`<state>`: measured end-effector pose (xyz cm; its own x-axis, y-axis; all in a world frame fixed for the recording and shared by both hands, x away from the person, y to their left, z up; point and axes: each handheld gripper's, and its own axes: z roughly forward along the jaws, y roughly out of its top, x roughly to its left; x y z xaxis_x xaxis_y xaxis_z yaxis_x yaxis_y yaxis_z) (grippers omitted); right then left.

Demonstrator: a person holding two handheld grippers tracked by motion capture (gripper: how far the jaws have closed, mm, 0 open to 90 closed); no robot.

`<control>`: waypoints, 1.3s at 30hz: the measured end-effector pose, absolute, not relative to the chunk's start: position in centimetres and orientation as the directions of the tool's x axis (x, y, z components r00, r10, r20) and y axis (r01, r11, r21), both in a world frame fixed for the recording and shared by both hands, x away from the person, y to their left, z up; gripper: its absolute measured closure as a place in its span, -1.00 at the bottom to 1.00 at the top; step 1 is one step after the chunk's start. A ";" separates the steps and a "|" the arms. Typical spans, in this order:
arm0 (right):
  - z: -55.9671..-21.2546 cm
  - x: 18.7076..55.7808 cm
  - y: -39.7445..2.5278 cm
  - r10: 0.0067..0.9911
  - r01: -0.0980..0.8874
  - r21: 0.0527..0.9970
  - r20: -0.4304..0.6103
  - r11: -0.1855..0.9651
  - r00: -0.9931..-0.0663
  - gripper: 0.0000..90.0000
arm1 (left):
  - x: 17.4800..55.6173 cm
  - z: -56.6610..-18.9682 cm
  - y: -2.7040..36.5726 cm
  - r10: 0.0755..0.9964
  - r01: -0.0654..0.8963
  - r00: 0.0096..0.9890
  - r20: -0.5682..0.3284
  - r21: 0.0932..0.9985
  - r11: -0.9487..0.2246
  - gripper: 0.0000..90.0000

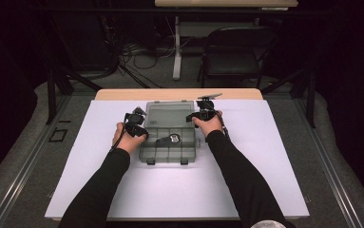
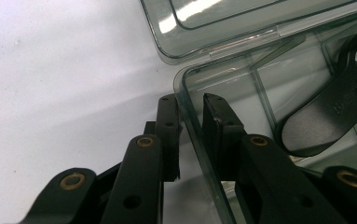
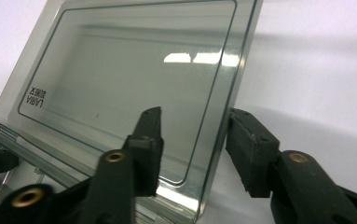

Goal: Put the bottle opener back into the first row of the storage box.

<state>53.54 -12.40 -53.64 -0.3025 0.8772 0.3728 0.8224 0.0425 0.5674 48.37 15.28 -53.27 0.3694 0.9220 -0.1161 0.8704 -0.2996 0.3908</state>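
Smoky clear plastic organiser box (image 1: 167, 151) is sitting near the middle of the white table (image 1: 246, 180), its lid (image 1: 168, 114) swung open and lying back on the far side. Inside one of the middle compartments a black tool (image 1: 169, 139) is resting. The left gripper (image 1: 136, 124) is working at the box's left edge; in the left gripper view its jaws are straddling the transparent side wall (image 2: 199, 140), one jaw outside on the table side and one inside the compartment, standing only a little apart with the wall between them, though whether they are pressing on it cannot be told. The right gripper (image 1: 203, 113) is sitting at the lid's right edge; in the right gripper view its jaws are spread wide on either side of the lid's edge (image 3: 223, 116), one over the lid's face and one beyond its rim, neither gripping it
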 end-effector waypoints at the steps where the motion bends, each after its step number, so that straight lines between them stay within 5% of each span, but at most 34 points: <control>1: -53.6 53.5 -12.5 0.877 0.816 0.576 0.368 0.046 -0.310 0.31 | 48.4 -53.3 15.3 0.922 0.871 0.369 -0.116 0.391 -0.299 0.71; 20: -52.2 53.0 -13.7 0.858 0.763 0.639 0.332 0.101 -0.392 0.77 | 48.4 -53.3 15.2 0.926 0.873 0.360 -0.116 0.392 -0.290 0.72; 39: -51.5 52.2 -13.3 0.862 0.676 0.714 0.214 0.183 -0.459 0.87 | 48.3 -53.3 15.1 0.931 0.872 0.349 -0.111 0.401 -0.279 0.73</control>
